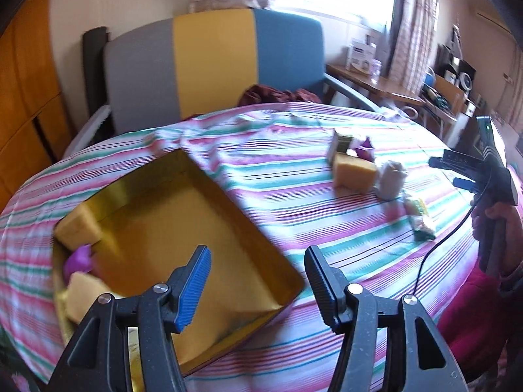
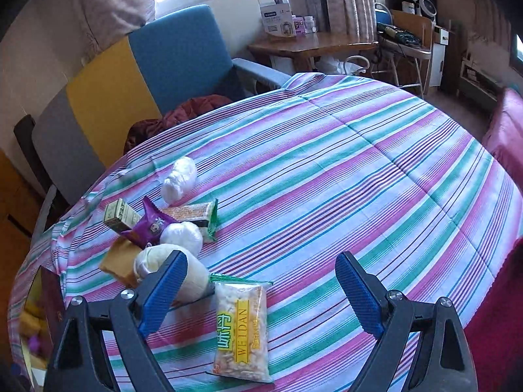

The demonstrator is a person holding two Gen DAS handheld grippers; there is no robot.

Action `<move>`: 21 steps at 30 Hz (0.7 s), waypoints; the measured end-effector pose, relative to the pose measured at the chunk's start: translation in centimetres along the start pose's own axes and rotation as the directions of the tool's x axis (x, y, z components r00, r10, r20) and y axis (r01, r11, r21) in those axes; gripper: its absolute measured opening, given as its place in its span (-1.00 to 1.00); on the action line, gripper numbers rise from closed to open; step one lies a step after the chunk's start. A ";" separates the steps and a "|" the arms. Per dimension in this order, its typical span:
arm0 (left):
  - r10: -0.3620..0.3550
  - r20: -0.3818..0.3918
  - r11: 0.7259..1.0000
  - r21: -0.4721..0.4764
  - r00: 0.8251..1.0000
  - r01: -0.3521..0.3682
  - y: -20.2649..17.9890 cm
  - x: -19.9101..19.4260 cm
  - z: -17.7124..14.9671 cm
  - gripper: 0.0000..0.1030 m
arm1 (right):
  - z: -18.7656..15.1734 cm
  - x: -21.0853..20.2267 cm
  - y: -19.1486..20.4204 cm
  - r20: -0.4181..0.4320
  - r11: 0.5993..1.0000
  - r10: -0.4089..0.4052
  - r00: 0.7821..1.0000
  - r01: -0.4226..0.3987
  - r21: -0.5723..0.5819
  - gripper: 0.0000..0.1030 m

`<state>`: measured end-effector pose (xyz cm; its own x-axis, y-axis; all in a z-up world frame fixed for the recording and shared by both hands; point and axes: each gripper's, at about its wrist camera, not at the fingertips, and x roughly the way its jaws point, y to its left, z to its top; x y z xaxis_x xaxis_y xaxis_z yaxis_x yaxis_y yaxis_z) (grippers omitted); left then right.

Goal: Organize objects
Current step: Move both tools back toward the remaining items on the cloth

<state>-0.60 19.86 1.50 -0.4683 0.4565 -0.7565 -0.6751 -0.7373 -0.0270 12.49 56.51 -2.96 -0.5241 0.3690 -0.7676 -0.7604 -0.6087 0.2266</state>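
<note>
A gold-lined open box (image 1: 183,228) lies on the striped tablecloth (image 1: 294,202), with yellow packets (image 1: 80,225) and a purple packet (image 1: 80,258) in its left end. My left gripper (image 1: 256,261) hovers open over the box's near right corner with nothing between its fingers. Loose snacks sit in a pile on the cloth: a purple packet (image 2: 152,225), a small green carton (image 2: 121,215), an orange bar (image 2: 193,212) and white wrapped rounds (image 2: 181,235). My right gripper (image 2: 261,261) stands open above a clear "WEIDAN" snack bag (image 2: 242,330). It holds nothing.
A chair with grey, yellow and blue panels (image 1: 212,62) stands behind the table, with dark red cloth (image 2: 196,107) on its seat. A wooden desk (image 2: 310,45) with boxes is at the back right. A hand in a red sleeve (image 1: 500,222) holds the right gripper.
</note>
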 end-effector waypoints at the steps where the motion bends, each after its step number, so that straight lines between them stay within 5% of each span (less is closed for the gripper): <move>1: -0.022 -0.009 1.000 0.012 1.000 0.022 -0.9 0.6 0.6 0.17 | 0.0 0.0 0.0 0.000 1.000 0.005 1.000 -0.005 -0.001 0.81; 7: -0.069 -0.054 0.994 0.079 0.996 0.073 -4.8 3.7 3.0 0.25 | 0.1 0.0 -0.7 -0.006 1.000 0.016 1.000 -0.016 0.027 0.84; 11: -0.121 -0.072 0.984 0.119 0.990 0.129 -7.2 6.0 4.5 0.59 | 0.1 0.1 -1.3 -0.021 0.997 0.043 0.999 -0.042 0.065 0.85; 21: -0.153 -0.098 0.961 0.215 0.983 0.171 -11.5 12.0 7.8 0.62 | 0.2 0.7 -1.6 -0.055 0.991 0.092 0.994 -0.086 0.098 0.87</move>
<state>-2.92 37.75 -2.17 -0.3014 0.5132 -0.8037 -0.8519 -0.5236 -0.0149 13.24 57.86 -3.79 -0.5699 0.2723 -0.7753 -0.7461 -0.5668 0.3494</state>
